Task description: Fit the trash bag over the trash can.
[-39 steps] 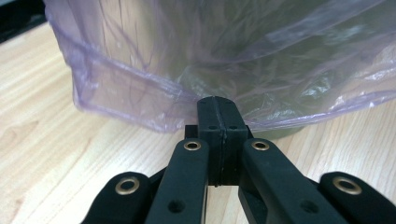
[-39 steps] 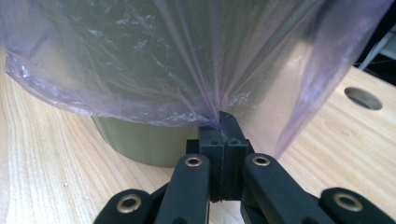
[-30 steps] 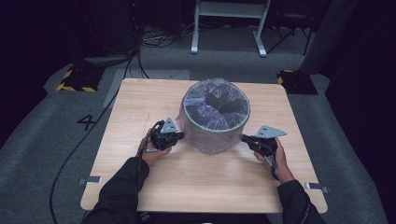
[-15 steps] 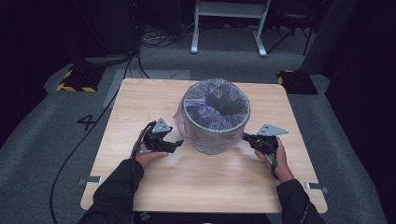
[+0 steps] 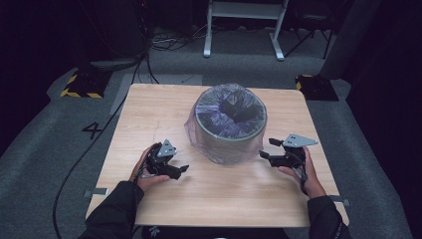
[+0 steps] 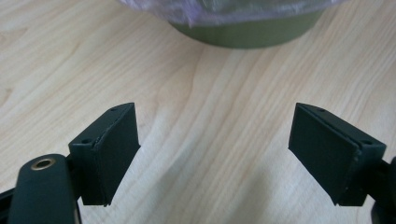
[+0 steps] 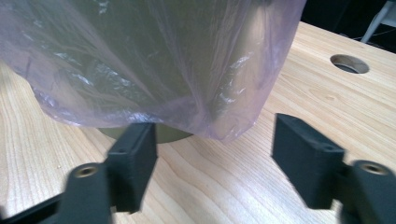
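letting go of the bag [image 5: 206,144] draped over the bin [image 5: 230,133] mid-table, the left gripper [image 5: 180,171] and right gripper [image 5: 266,149] have just been opening, nothing between their jaws. backing straight off is probably keeping the plastic from snagging.

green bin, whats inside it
A thin purple plastic bag lines the green bin and drapes over its rim down the outside. Something dark lies in the hollow, too dim to identify. The bag covers the bin's inner walls and floor.
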Demonstrator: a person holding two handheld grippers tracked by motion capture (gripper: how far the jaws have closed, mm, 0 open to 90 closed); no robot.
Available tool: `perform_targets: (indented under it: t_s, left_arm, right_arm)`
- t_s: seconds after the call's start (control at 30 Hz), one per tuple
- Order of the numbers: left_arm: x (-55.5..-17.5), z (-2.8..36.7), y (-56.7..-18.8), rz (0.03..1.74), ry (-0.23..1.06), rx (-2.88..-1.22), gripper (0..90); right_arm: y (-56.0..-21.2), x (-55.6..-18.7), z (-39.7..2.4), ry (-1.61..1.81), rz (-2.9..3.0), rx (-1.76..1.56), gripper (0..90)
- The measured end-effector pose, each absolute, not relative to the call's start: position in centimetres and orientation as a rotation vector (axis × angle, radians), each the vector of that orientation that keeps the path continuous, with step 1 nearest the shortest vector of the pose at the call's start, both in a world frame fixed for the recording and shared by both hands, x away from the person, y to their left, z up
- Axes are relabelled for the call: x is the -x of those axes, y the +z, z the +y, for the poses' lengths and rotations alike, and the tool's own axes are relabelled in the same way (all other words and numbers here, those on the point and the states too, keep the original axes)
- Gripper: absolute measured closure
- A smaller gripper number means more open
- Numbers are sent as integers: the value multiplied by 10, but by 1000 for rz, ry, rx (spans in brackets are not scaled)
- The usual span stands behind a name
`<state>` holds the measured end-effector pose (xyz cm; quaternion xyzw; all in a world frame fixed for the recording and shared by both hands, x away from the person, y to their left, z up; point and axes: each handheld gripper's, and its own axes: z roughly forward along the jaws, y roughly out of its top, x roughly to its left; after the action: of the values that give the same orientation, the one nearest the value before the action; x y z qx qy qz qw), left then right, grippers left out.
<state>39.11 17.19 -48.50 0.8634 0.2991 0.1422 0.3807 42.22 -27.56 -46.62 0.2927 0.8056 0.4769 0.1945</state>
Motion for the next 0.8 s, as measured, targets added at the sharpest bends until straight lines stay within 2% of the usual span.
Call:
perform_targets:
  t_s: [0.07,0.17,0.4,0.8]
  left_arm:
    - [-389,173,-486,764,324,-2204,156]
    - [-386,172,-489,768,333,-2212,155]
    - [-384,169,-497,781,301,-2251,156]
    - [-381,170,-504,780,314,-2241,150]
  right_arm:
    - [-466,-421,-278,1345,2257,-825,245]
    - [-465,-419,-283,1368,2253,-831,212]
    - [-458,-412,-290,1395,2244,-813,189]
    - [-433,-407,-297,1393,2166,-812,200]
